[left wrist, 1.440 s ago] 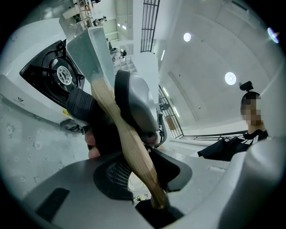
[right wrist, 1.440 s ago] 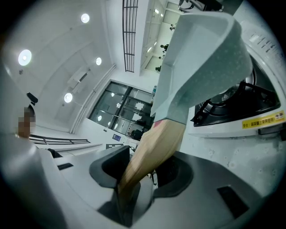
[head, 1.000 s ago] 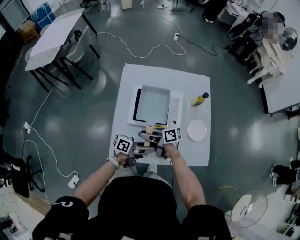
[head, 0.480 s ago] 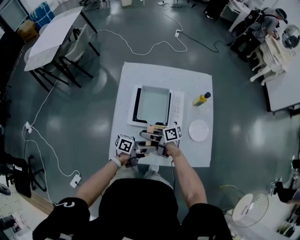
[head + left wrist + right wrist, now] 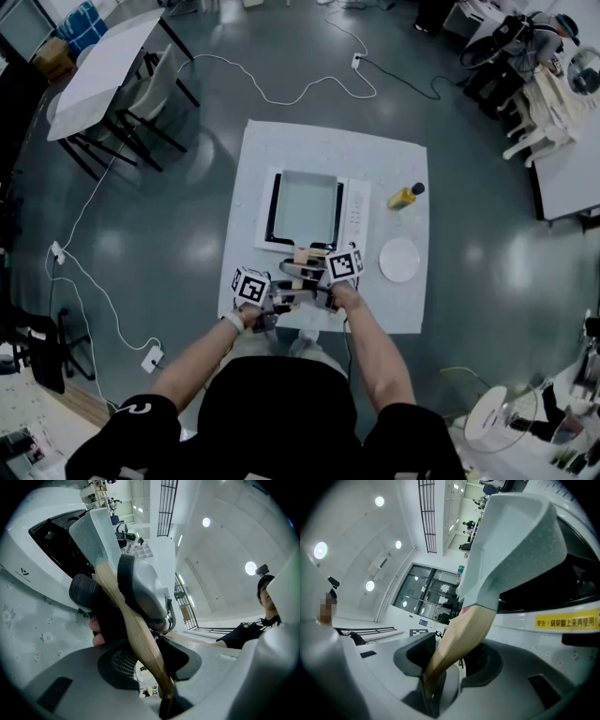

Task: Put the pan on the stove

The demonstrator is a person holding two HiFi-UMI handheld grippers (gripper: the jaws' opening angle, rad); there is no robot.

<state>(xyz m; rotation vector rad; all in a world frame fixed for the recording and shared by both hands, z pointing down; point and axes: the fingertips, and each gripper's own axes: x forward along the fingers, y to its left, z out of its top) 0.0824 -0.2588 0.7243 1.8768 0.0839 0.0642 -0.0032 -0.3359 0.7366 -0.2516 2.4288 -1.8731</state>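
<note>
Well, the left gripper point(image 5: 278, 300) is clamped on the lower end of the wooden handle point(image 5: 301, 256), its jaws pressing the wood from both sides. Ahead of it, the square grey pan point(image 5: 306, 206) lies over the black top of the white stove point(image 5: 352, 217). From above it is hard to tell whether its base is fully seated or just hovering. The right gripper point(image 5: 316, 279) grips the same handle further up, nearer the pan. The main risk is an uneven release. If one side lets go while the pan is tilted or off-centre, the long handle could lever it over the stove's near edge. A sideways swing could also reach the yellow bottle point(image 5: 405, 197) or the white plate point(image 5: 399, 260) on the right.
</note>
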